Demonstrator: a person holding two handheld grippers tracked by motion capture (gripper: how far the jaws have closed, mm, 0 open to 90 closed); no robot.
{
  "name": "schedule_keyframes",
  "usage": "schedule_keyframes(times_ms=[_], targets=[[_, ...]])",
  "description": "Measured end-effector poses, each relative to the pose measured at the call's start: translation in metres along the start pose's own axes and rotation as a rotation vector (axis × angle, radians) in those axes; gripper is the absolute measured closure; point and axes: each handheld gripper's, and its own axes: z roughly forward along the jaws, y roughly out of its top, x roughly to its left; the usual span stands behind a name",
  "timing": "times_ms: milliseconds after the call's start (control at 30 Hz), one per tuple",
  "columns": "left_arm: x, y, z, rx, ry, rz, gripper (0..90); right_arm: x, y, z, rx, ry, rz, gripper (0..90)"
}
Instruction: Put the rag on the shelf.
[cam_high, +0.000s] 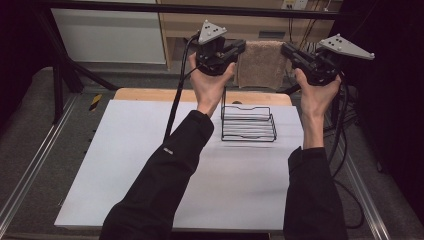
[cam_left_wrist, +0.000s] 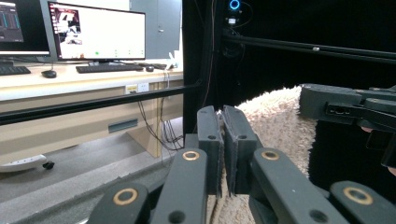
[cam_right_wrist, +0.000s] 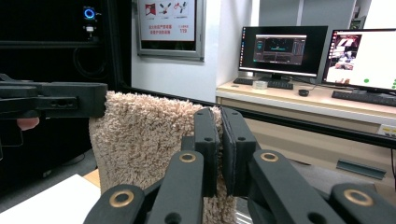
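Observation:
A beige fluffy towel (cam_high: 261, 64) hangs spread between my two grippers, high above the far edge of the table. My left gripper (cam_high: 242, 47) is shut on the towel's upper left corner, and my right gripper (cam_high: 285, 49) is shut on its upper right corner. In the left gripper view the jaws (cam_left_wrist: 223, 114) are pressed together with towel (cam_left_wrist: 275, 126) pile beside them, and the right gripper (cam_left_wrist: 345, 106) sits opposite. In the right gripper view the shut gripper (cam_right_wrist: 220, 115) stands in front of the towel (cam_right_wrist: 140, 140), with the left gripper (cam_right_wrist: 51, 100) at the left.
A black wire rack (cam_high: 248, 123) stands on the white table top (cam_high: 150, 165), below the towel and toward the far side. A wooden strip (cam_high: 150, 95) borders the table's far edge. Desks with monitors (cam_left_wrist: 98, 30) lie beyond, and black frame bars surround the workspace.

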Motion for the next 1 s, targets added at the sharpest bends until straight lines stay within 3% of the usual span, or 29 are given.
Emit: schedule_keyframes(times_ms=[500,1000], targets=[[0.013,-0.014,0.017,0.012,0.005,0.016,86.4,-0.014,-0.011,0.019,0.023,0.009,-0.005,86.0],[0.013,-0.035,0.022,0.061,0.009,0.059,86.4,-0.018,-0.031,0.019,0.065,0.02,-0.012,86.0]])
